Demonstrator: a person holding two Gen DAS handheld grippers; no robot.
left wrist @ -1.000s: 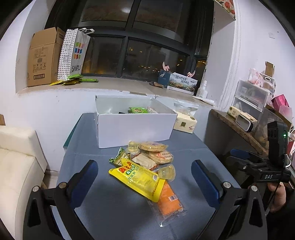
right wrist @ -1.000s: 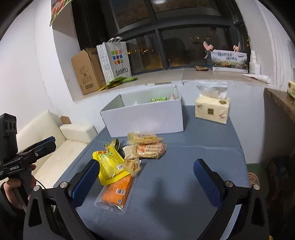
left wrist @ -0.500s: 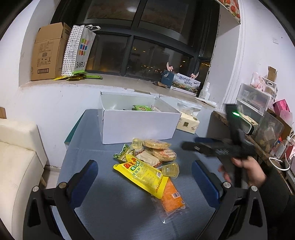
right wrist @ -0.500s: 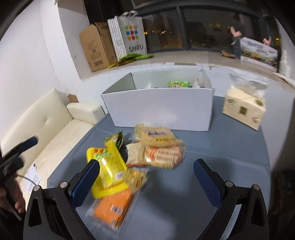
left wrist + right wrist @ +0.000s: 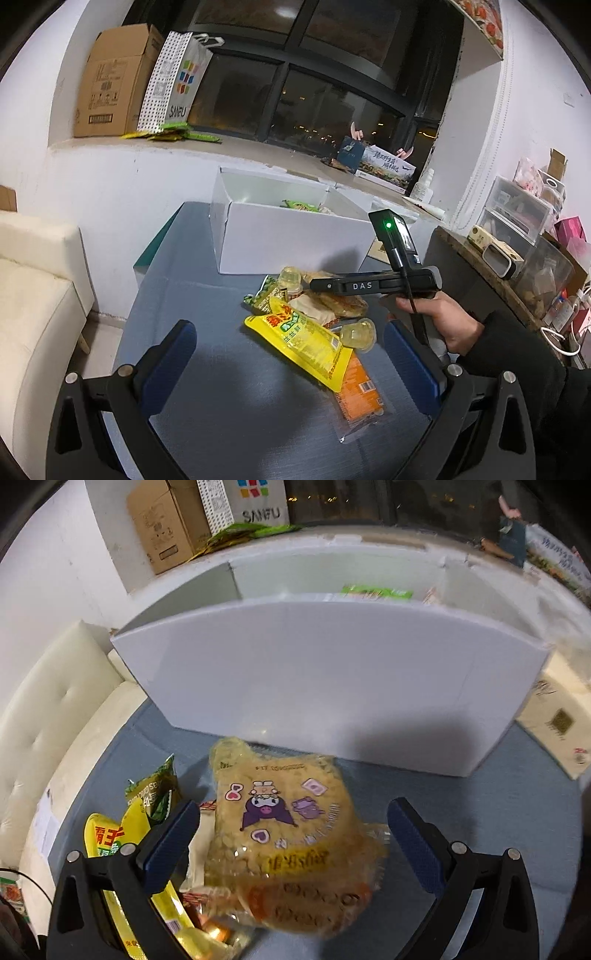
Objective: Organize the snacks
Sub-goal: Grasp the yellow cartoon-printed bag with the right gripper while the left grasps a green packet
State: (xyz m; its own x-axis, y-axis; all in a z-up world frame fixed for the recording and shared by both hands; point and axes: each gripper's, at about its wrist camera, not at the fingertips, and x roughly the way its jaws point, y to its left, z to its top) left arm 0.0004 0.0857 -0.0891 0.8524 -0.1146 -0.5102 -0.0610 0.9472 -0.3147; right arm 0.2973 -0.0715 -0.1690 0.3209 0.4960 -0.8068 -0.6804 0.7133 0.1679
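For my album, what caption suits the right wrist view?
Open right gripper poised around a cartoon-printed snack pack, white box behind.

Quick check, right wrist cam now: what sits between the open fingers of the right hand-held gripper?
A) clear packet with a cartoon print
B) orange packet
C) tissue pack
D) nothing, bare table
A: in the right wrist view the right hand-held gripper is open, its fingers either side of the clear cartoon-print packet, which lies in front of the white box.
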